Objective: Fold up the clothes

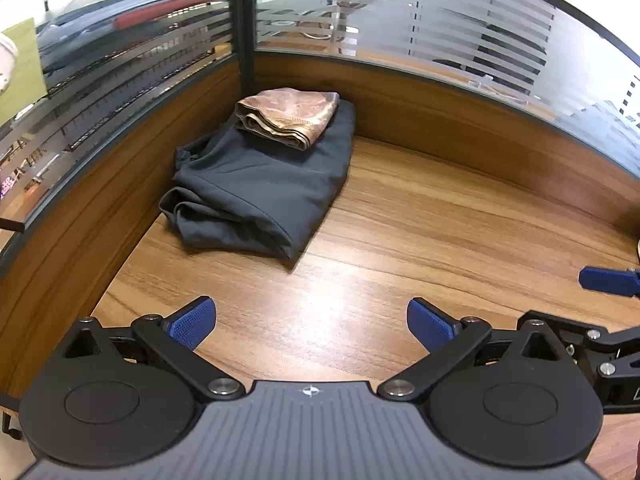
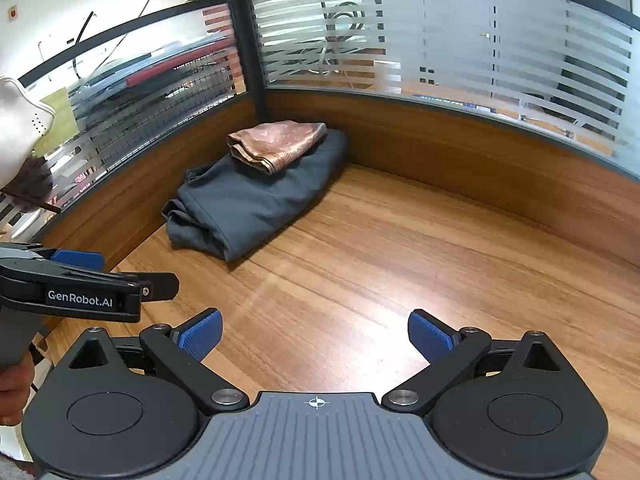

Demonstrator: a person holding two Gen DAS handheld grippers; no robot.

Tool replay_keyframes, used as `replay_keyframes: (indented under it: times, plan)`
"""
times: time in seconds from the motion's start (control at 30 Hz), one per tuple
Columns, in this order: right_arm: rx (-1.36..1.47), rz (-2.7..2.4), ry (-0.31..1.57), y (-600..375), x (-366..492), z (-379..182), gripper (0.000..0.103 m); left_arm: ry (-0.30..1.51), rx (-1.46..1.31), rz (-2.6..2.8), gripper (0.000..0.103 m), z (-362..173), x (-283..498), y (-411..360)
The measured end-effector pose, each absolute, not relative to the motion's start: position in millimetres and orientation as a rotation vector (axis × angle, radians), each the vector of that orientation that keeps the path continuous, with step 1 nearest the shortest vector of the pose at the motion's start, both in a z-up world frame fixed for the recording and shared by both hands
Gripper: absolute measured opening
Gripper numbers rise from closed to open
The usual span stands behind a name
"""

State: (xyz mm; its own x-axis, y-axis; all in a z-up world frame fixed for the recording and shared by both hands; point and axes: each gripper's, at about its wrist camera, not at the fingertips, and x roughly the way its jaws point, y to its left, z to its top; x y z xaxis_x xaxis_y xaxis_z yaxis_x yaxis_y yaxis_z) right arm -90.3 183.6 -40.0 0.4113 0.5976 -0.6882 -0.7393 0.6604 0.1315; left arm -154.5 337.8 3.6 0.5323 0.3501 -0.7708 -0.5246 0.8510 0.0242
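- Both tools hang over bare wood here: the left gripper (image 1: 312, 322) has its jaws spread wide with nothing between them, only desk (image 1: 420, 232) showing in the gap.
- Same on the other side: the right gripper (image 2: 315, 334) has its jaws spread too, empty, with the blue pads clear of any cloth.
- The clothes sit well away, tucked into the far corner against the wooden partition (image 1: 460, 120): a dark grey garment (image 1: 256, 192), folded thick, with a small pinkish-tan cloth (image 1: 288, 114) folded and resting on top of it.
- Handling call: the grey piece looks soft and fairly heavy, likely to sag if taken by one edge, so a pinch at the near corners of the fold seems best.
- The top cloth looks thin, light and possibly slick; I'd take it by its layered hem, or the layers may slide apart.
- Judging by the stack, the folding looks all but done.
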Motion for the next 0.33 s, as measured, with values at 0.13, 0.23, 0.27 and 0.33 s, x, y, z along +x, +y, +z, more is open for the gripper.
replay_keyframes:
  times: [0.13, 0.23, 0.27, 0.33]
  plan:
    - [-0.204, 0.847, 0.764, 185.1, -87.1, -39.1, 0.1, 0.875, -0.211, 0.528, 0.102, 0.8, -150.5, 338.3]
    - [-0.202, 0.845, 0.759, 186.5, -85.1, -39.1, 0.1, 0.868, -0.221, 0.501, 0.102, 1.4, -149.5, 338.4]
    - [-0.201, 0.845, 0.756, 186.4, -85.1, -38.8, 0.1, 0.863, -0.22, 0.494, 0.102, 2.3, -149.2, 337.5]
    - [-0.199, 0.845, 0.752, 185.7, -85.5, -38.2, 0.1, 0.853, -0.219, 0.48, 0.102, 4.0, -148.5, 335.7]
